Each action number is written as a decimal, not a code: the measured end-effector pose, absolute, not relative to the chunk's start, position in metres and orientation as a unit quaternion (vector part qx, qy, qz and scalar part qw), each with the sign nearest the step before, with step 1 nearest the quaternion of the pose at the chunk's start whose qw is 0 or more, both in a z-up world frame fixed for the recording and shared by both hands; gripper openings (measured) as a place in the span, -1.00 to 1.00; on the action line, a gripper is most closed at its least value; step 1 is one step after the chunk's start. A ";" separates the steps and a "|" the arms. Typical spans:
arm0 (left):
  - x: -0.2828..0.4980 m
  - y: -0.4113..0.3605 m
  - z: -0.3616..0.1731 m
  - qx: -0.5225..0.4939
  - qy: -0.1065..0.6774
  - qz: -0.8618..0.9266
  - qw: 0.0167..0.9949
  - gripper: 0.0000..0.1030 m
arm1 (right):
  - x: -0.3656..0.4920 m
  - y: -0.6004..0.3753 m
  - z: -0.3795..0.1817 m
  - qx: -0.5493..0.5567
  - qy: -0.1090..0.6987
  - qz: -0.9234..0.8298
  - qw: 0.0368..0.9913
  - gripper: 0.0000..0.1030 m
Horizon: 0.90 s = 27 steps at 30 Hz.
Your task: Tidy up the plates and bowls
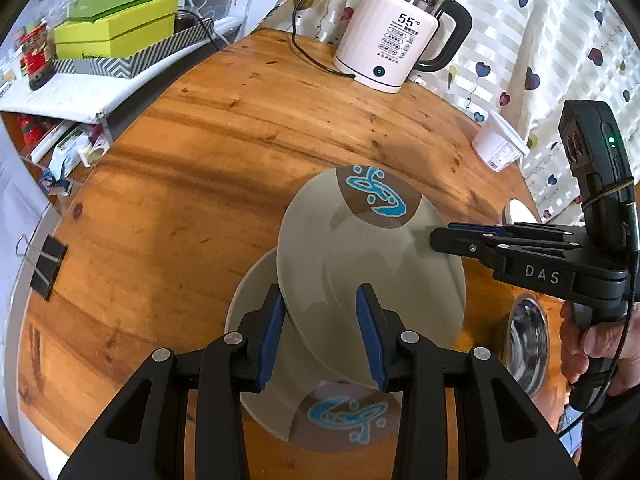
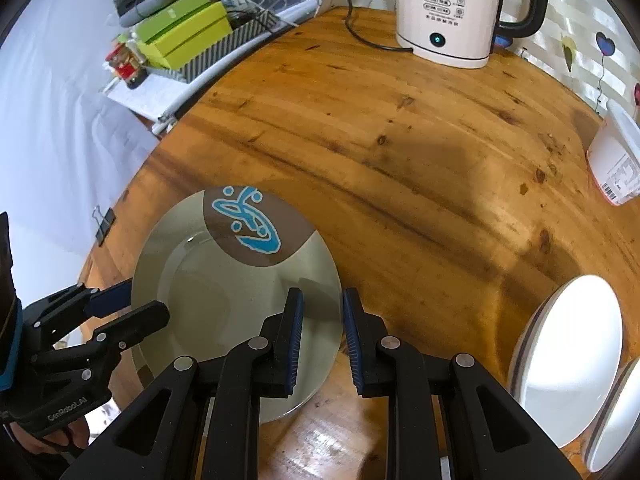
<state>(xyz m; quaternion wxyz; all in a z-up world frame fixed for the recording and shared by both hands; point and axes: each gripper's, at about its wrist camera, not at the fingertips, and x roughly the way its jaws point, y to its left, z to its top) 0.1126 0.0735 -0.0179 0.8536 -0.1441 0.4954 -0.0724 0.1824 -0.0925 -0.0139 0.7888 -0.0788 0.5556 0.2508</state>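
Observation:
A grey-green plate (image 1: 360, 256) with a brown patch and a blue pattern hangs tilted over the wooden table (image 1: 200, 152). My left gripper (image 1: 322, 328) is shut on its near rim, one blue pad on each side. My right gripper (image 1: 440, 236) comes in from the right and pinches the opposite rim. A second plate (image 1: 296, 384) of the same design lies flat just beneath it. In the right wrist view the held plate (image 2: 224, 292) has my right gripper (image 2: 322, 340) astride its right rim and my left gripper (image 2: 136, 308) clamped on its left rim.
A white electric kettle (image 1: 388, 40) with its cord stands at the table's far edge. A white tub (image 1: 496, 144) sits at the right. A steel bowl (image 1: 528, 344) and white dishes (image 2: 568, 360) lie to the right. Green boxes (image 1: 116, 28) sit on a side shelf.

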 end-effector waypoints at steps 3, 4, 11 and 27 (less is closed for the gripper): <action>0.106 0.076 -0.019 -0.147 0.495 -0.068 0.853 -0.26 | 0.176 -0.090 -0.015 -0.081 0.556 0.254 0.787 -0.61; 0.104 0.077 -0.020 -0.148 0.495 -0.067 0.854 -0.26 | 0.174 -0.089 -0.016 -0.082 0.557 0.256 0.786 -0.61; 0.090 0.083 -0.023 -0.152 0.497 -0.057 0.852 -0.26 | 0.160 -0.082 -0.021 -0.088 0.560 0.263 0.781 -0.61; 0.075 0.088 -0.025 -0.158 0.497 -0.048 0.852 -0.26 | 0.148 -0.071 -0.026 -0.099 0.563 0.271 0.775 -0.61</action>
